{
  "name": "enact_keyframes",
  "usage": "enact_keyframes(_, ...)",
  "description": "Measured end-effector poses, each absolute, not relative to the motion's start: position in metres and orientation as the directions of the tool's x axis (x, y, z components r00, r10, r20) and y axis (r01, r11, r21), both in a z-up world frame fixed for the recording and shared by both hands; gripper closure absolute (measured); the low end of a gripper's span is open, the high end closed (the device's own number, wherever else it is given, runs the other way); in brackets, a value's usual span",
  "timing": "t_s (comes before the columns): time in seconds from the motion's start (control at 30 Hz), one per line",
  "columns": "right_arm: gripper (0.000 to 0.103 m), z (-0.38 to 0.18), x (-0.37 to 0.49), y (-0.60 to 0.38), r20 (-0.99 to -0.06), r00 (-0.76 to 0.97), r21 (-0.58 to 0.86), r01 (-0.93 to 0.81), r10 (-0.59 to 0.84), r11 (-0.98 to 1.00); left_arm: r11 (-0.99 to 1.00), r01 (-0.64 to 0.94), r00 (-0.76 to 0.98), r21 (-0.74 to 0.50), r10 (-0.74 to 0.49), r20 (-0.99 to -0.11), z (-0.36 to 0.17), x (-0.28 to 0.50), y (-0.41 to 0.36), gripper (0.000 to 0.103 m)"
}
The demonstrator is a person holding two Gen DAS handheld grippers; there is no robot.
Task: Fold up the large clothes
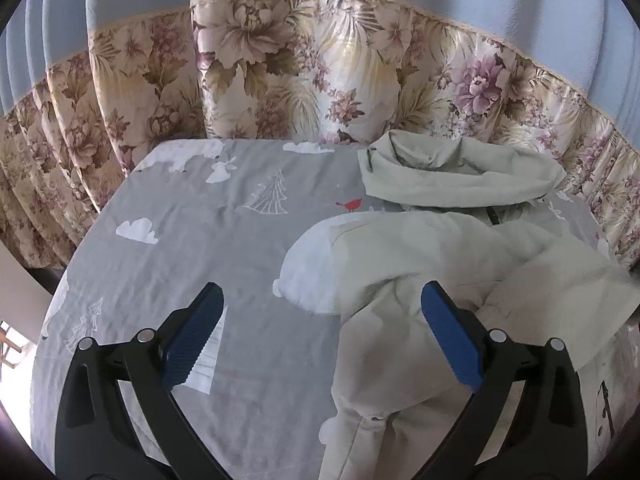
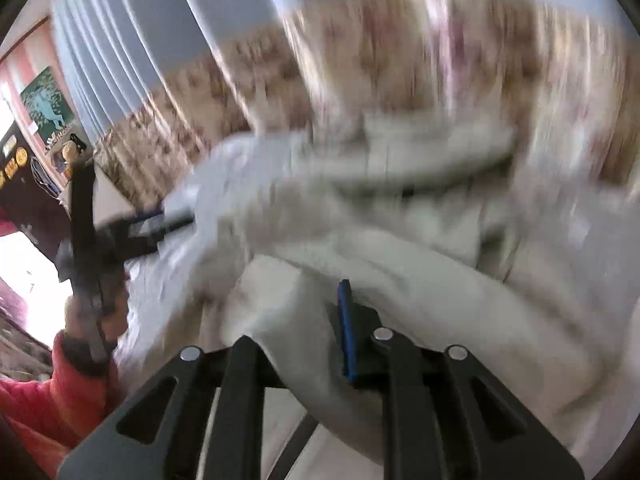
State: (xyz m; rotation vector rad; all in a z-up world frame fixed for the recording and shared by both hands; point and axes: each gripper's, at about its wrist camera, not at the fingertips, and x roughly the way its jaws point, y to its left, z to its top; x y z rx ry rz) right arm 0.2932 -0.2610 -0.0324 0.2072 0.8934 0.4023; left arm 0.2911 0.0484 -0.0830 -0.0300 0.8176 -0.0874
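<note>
The right tongs [image 2: 320, 320] grip a fold of the pale jacket [image 1: 400, 340]; the left tongs [image 1: 320, 328] stand wide open, empty; the thin pinch may slip, because the cloth is bunched.

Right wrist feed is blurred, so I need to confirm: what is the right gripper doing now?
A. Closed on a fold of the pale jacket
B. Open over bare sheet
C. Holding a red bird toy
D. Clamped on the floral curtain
A: in the right wrist view the right gripper has its jaws nearly together, with pale jacket fabric pinched against the blue pad.
</note>
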Motion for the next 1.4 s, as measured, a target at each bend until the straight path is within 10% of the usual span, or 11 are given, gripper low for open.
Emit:
enact_keyframes(0.17,0.029,-0.024,0.264,-0.292,-0.643,0.609,0.433,-0.211,0.464,0.876,0.986,0.128,0.615,-0.106,-0.163,-0.771,-0.098,0.295,0.032,0.004)
enact_keyframes(0.27,0.020,-0.015,0.245,-0.314,-0.586,0.668,0.435,-0.218,0.458,0.874,0.970,0.201,0.570,-0.134,-0.227,-0.790,-0.107,0.289,0.008,0.004)
enact_keyframes(0.63,0.019,-0.050,0.240,-0.386,-0.674,0.726,0.323,0.125,0.136,0.938,0.945,0.292,0.490,-0.150,-0.282,-0.825,-0.120,0.265,-0.053,0.010)
enact_keyframes(0.93,0.019,-0.086,0.259,-0.392,-0.738,0.658,0.329,0.164,0.145,0.930,0.914,0.353,0.441,-0.200,-0.352,-0.826,-0.121,0.260,-0.079,0.011)
enact_keyframes(1.03,0.019,-0.083,0.257,-0.392,-0.729,0.668,0.327,0.153,0.146,0.933,0.898,0.372,0.404,-0.235,-0.385,-0.830,-0.128,0.265,-0.089,0.054)
enact_keyframes(1.13,0.019,-0.080,0.253,-0.396,-0.717,0.680,0.345,0.154,0.154,0.926,0.891,0.376,0.401,-0.253,-0.403,-0.823,-0.128,0.268,-0.091,0.075)
enact_keyframes(1.4,0.019,-0.059,0.244,-0.400,-0.656,0.736,0.385,0.137,0.166,0.913,0.954,0.254,0.629,-0.159,-0.288,-0.722,-0.065,0.271,-0.027,0.082)
